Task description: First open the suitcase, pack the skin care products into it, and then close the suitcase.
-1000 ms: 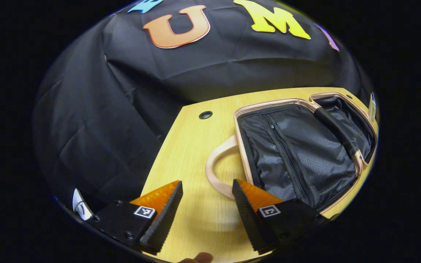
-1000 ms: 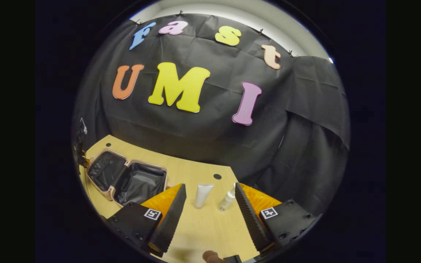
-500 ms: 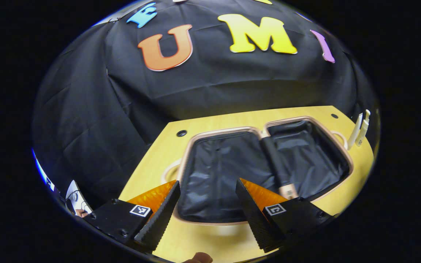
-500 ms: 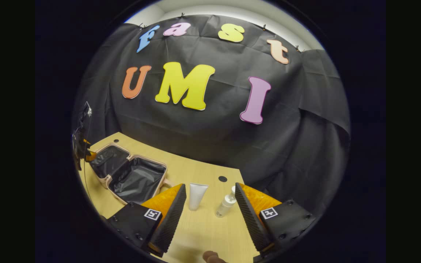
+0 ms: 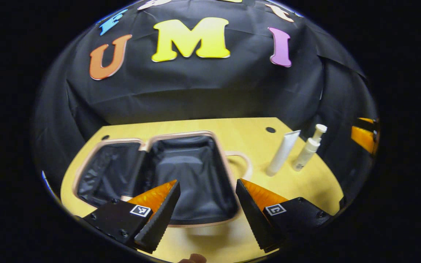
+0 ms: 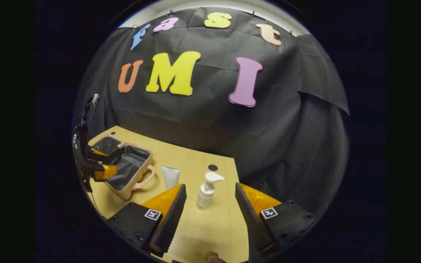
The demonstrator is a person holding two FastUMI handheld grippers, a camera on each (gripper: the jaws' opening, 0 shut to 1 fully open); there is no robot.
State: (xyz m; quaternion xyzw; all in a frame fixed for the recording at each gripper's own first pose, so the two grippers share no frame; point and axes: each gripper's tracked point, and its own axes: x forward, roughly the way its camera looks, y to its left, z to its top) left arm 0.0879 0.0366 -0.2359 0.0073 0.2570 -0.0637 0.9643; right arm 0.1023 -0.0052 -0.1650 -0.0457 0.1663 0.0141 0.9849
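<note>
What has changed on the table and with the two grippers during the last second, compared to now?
The left gripper swung from beside the suitcase to hover over its open right half. The right gripper moved closer to the pump bottle, which now stands between its open fingers. Nothing was gripped or released. The suitcase stays open and empty, and the white tube and bottle stand unmoved on the table.
</note>
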